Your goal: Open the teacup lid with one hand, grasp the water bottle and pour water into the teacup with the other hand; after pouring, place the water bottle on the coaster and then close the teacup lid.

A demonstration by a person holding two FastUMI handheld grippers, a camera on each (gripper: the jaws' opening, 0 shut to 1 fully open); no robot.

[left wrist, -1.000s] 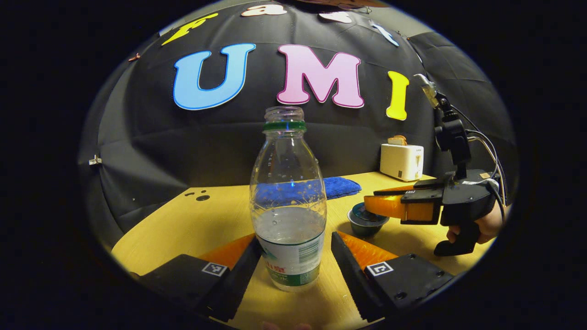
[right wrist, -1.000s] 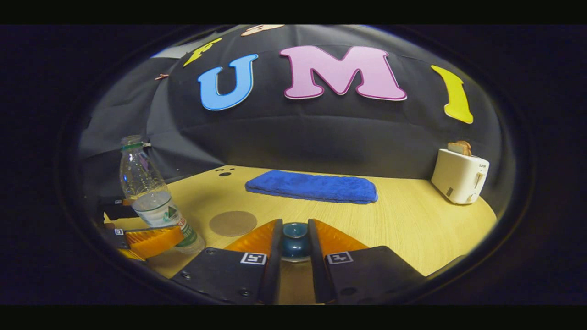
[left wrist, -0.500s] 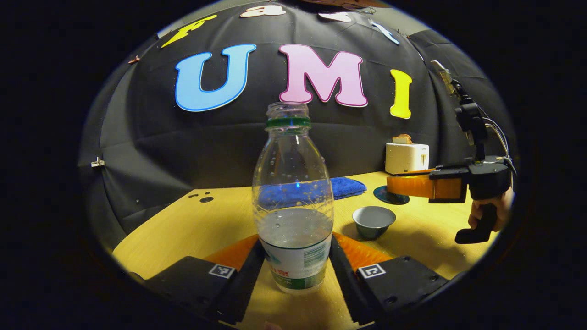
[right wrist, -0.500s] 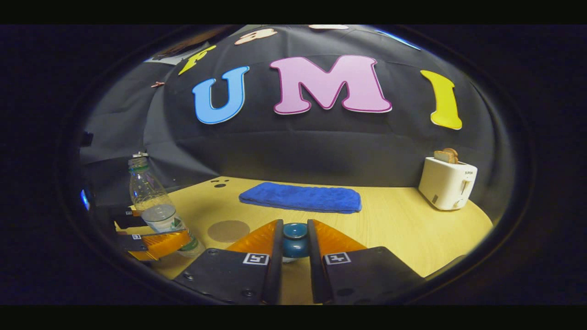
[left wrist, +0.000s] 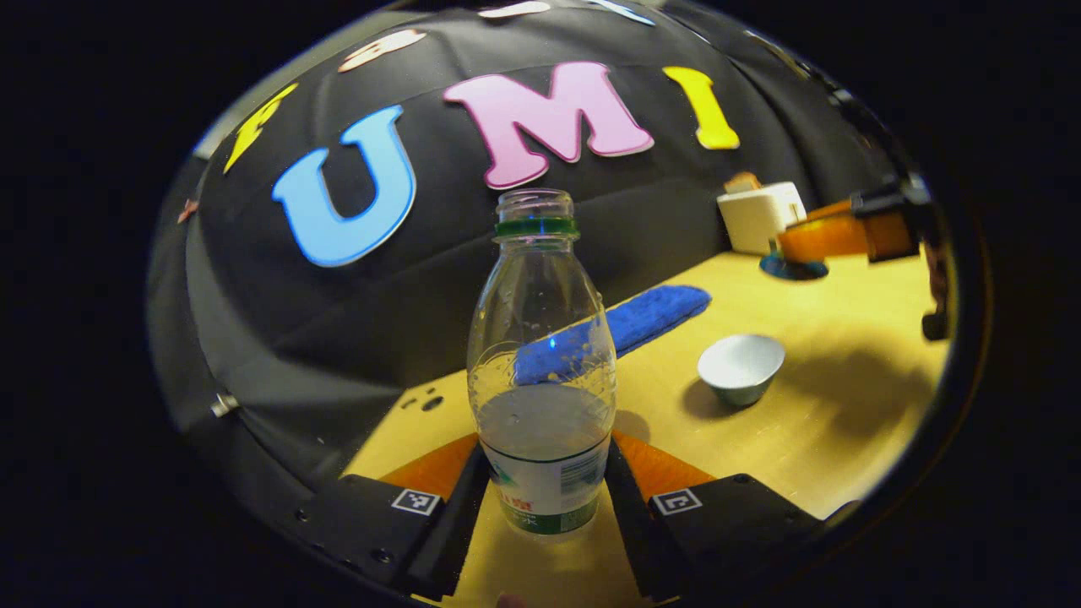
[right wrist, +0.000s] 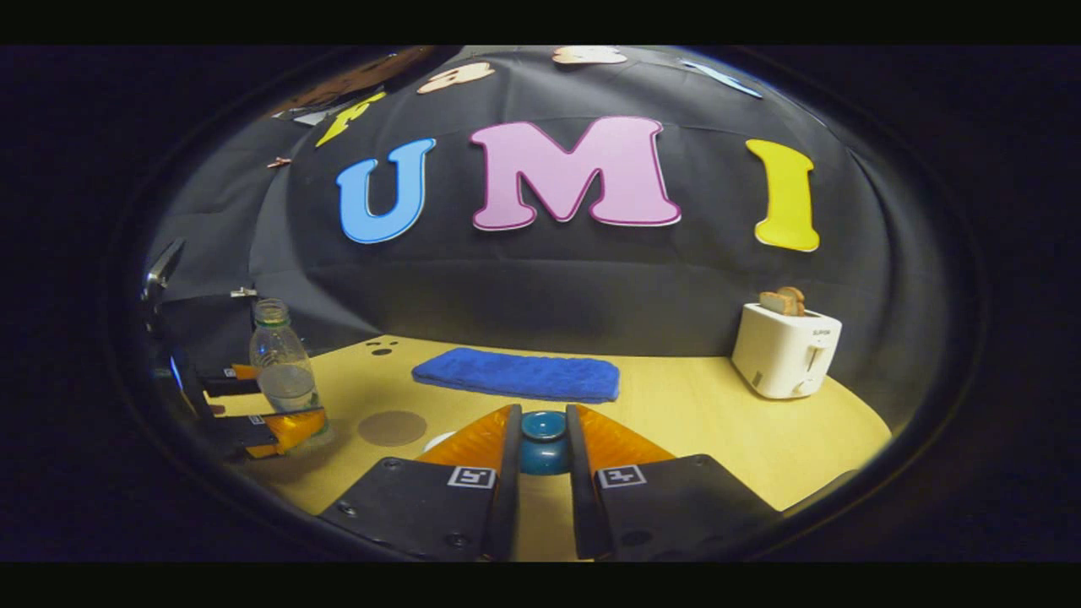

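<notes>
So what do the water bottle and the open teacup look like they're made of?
Water bottle: clear thin plastic, likely; the blue towel shows through it, and it wears a printed label. Teacup: probably glazed ceramic, smooth and pale inside with a soft sheen.

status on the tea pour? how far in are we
Done: lid is off, clamped in the right tongs, and the teacup sits open on the table. In hand: left tongs grip the water bottle, upright, no pour visible yet. Left: pour, set the bottle on the coaster, close the lid.
</notes>
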